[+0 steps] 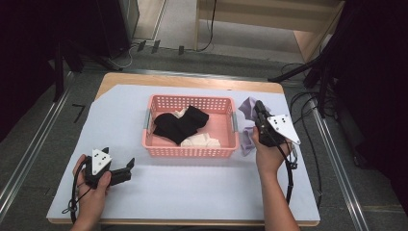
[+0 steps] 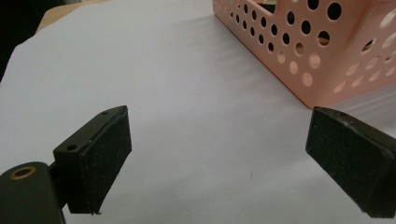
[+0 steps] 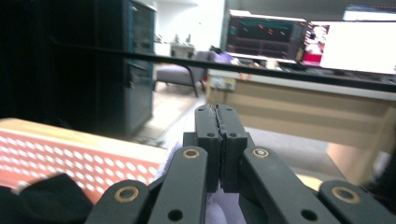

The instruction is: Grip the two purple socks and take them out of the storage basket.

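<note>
At the bottom left of the high view, the left gripper (image 1: 126, 169) rests low over the white-covered bench (image 1: 192, 187), jaws spread wide and empty, apparently waiting. At right of centre the right gripper (image 1: 258, 109) holds a lavender cloth (image 1: 247, 126) lifted beside the pink basket (image 1: 190, 150); its jaws are pressed together, the cloth seemingly pinched, probably bound for the basket. I count one basket, two black garments (image 1: 179, 124) inside, perhaps two white ones (image 1: 201, 140), and one lavender cloth.
</note>
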